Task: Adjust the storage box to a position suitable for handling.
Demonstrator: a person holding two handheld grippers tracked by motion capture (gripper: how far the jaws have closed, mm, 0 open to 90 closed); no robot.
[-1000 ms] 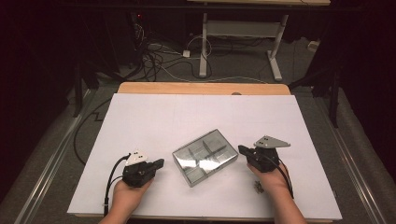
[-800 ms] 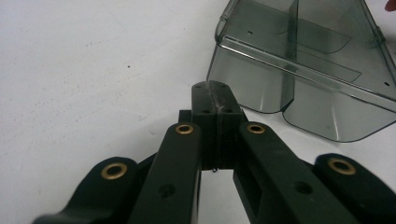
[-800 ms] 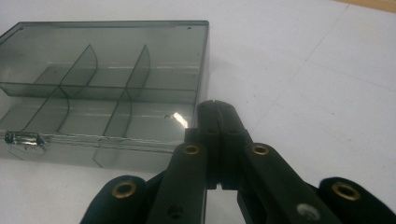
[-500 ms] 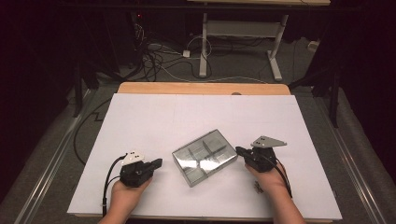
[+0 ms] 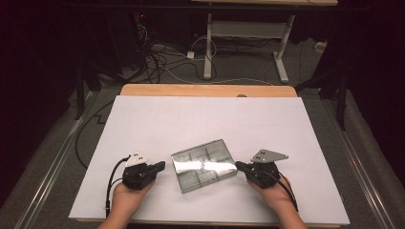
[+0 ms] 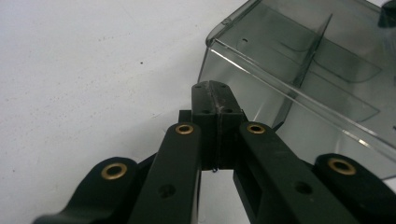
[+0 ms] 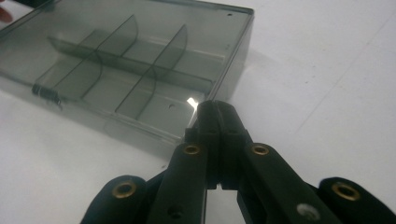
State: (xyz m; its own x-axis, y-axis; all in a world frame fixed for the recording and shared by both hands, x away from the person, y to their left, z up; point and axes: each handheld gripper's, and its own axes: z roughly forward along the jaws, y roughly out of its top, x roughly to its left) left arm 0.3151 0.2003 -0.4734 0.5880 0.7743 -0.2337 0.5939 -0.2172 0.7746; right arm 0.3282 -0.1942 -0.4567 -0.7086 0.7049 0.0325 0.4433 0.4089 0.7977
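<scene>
My left claw (image 6: 215, 100) is fully closed, its two black jaws pressed flat together with nothing between them. In the left gripper view its tip sits at the centre of the frame, just beside the near corner of the clear grey plastic compartment box (image 6: 299, 60), which occupies the upper right; whether tip and wall touch I cannot tell.

My right claw (image 7: 218, 116) is likewise closed on nothing. In the right gripper view its tip sits at lower centre, against or just short of the box's side wall; the box (image 7: 140, 60) spreads across the upper left, with its curved inner dividers visible.

In the high view the left claw (image 5: 160, 166) lies at lower left and the right claw (image 5: 239, 165) at lower right, each held in one of my hands. The box (image 5: 204, 164) rests flat and skewed between them on the white surface (image 5: 210, 114), in the lower centre of the frame.
</scene>
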